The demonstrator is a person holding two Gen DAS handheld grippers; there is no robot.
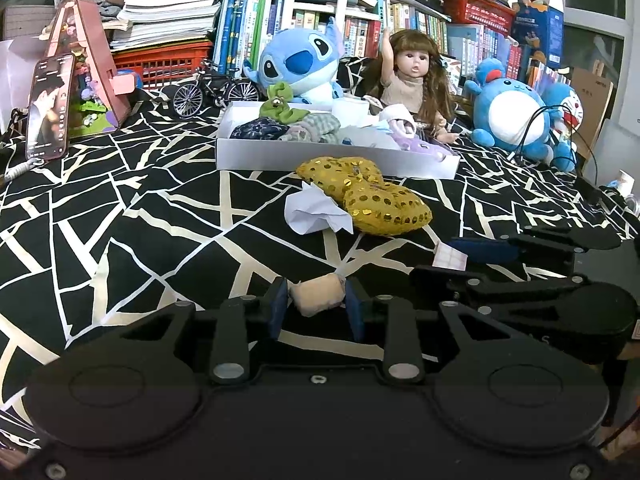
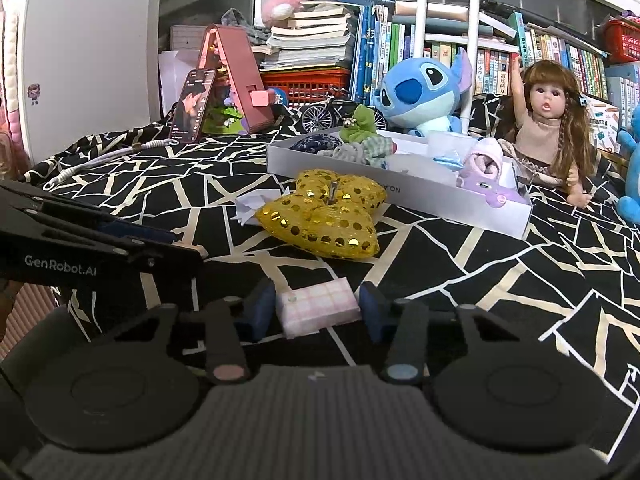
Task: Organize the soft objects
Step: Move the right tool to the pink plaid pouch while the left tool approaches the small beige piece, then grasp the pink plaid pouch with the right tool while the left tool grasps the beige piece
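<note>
My left gripper (image 1: 316, 304) is shut on a small beige soft roll (image 1: 317, 294), low over the black patterned cloth (image 1: 120, 220). My right gripper (image 2: 318, 312) has its jaws around a pink checked soft block (image 2: 318, 306); both pads touch its sides. The right gripper also shows in the left wrist view (image 1: 480, 252), beside the left one. A yellow sequin bow cushion (image 1: 366, 194) (image 2: 324, 216) lies ahead, with crumpled white paper (image 1: 314, 212) next to it. Behind stands a white box (image 1: 280, 158) (image 2: 400, 188) holding several soft items.
A Stitch plush (image 1: 298, 64), a doll (image 1: 412, 80) and a blue round plush (image 1: 512, 112) stand behind the box. A phone (image 1: 50, 108), pink house toy (image 1: 86, 68), model bicycle (image 1: 212, 90) and bookshelves (image 1: 248, 20) line the back. Cables (image 1: 536, 132) trail right.
</note>
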